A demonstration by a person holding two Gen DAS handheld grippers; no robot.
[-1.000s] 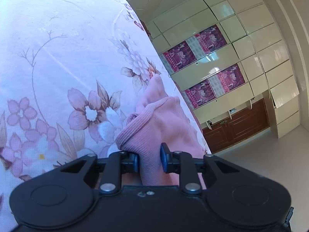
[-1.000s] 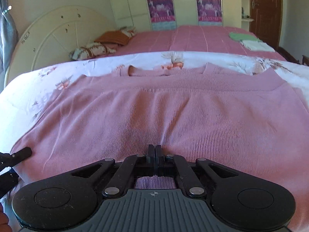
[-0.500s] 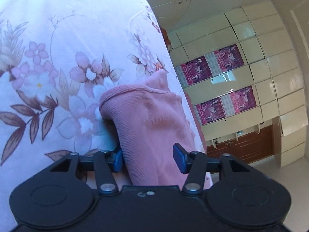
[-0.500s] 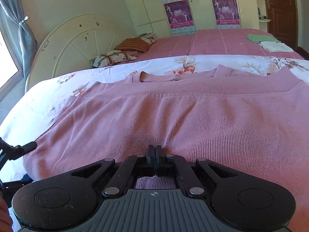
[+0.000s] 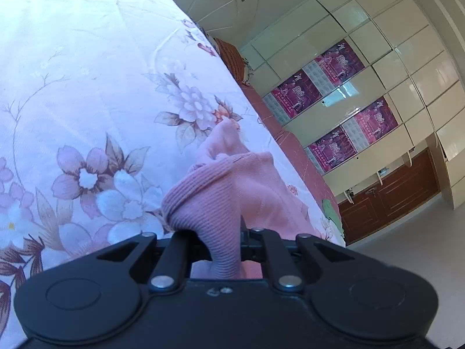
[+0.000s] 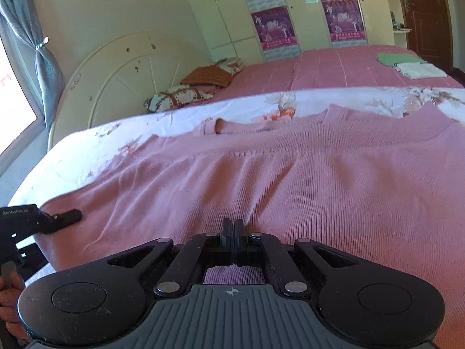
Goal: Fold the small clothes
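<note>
Up close from the left wrist, the left gripper (image 5: 229, 241) is clamped on a bunched ribbed fold of the pink sweater (image 5: 221, 203) — the knit rises from its jaws over the floral bedsheet (image 5: 87, 93). From the right wrist, the right gripper (image 6: 232, 232) pinches the sweater's near hem, jaws fully closed — the garment spreads flat beyond it, with the left gripper at its left edge.
</note>
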